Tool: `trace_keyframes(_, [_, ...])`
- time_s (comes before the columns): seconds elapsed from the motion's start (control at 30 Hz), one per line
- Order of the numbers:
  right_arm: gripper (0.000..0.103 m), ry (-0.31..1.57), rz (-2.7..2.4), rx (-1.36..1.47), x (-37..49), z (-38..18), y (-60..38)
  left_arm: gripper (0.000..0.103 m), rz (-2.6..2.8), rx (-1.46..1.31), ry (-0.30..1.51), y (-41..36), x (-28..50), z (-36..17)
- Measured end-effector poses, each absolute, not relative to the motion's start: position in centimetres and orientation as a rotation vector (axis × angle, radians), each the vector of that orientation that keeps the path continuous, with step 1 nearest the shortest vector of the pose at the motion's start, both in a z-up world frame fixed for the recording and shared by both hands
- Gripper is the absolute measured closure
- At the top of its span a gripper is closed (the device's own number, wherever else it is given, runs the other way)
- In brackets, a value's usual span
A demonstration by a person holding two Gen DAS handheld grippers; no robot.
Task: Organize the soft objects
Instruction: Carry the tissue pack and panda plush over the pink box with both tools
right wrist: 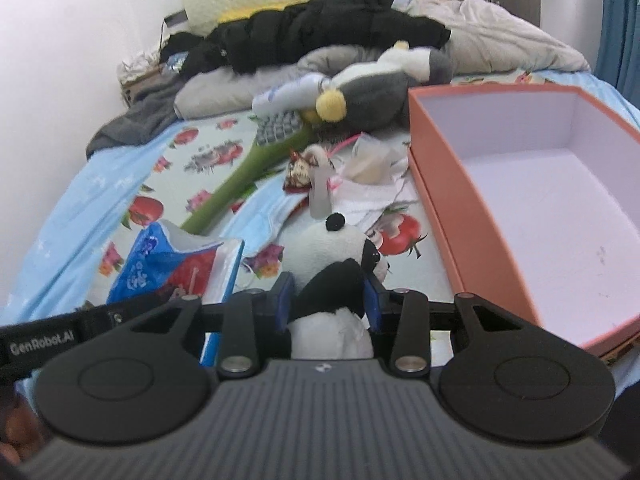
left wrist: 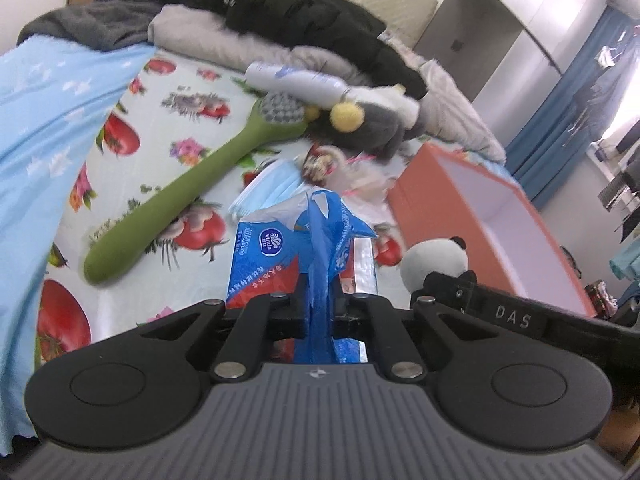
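My left gripper [left wrist: 320, 300] is shut on a blue tissue pack [left wrist: 280, 256], pinching its torn plastic wrapper and holding it above the bed. The pack also shows in the right wrist view [right wrist: 168, 268] at lower left. My right gripper [right wrist: 328, 300] is shut on a panda plush [right wrist: 340, 252], also seen in the left wrist view [left wrist: 434, 262]. An open orange box [right wrist: 432, 184] with a white inside stands on the bed to the right; it shows in the left wrist view [left wrist: 436, 196] too. A grey plush toy [right wrist: 372, 92] with a yellow pompom lies further back.
On the fruit-print sheet [left wrist: 160, 140] lie a green long-handled brush [left wrist: 192, 184], a white bottle [left wrist: 296, 80], a blue face mask [left wrist: 268, 188], a small patterned pouch [right wrist: 298, 172] and white cloth [right wrist: 368, 196]. Black and grey clothes [right wrist: 312, 28] pile at the bed's head.
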State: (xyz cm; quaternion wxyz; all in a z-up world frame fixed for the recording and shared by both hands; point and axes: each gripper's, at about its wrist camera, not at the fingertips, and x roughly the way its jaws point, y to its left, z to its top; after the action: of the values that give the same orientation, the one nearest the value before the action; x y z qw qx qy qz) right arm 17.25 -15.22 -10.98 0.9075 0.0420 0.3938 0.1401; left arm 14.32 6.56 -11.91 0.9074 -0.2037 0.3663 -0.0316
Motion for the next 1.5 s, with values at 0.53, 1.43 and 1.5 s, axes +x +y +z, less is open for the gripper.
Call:
trace_keyframes(0.53, [0.063, 0.680, 0.319, 0.097, 9.5, -4.3, -17.9, 0.094, -0.105, -0.393, 0.653, 3.6, 7.7, -5.3])
trace_keyframes(1.43, [0.062, 0.596, 0.110, 0.143, 6.8, -1.8, -27.6, 0.094, -0.351, -0.329, 0.661, -6.9, 10.8, -2.3])
trace_keyframes(1.5, [0.062, 0.603, 0.098, 0.151, 7.5, -2.3, -28.4, 0.094, -0.362, -0.323, 0.669, -7.7, 11.9, -2.4])
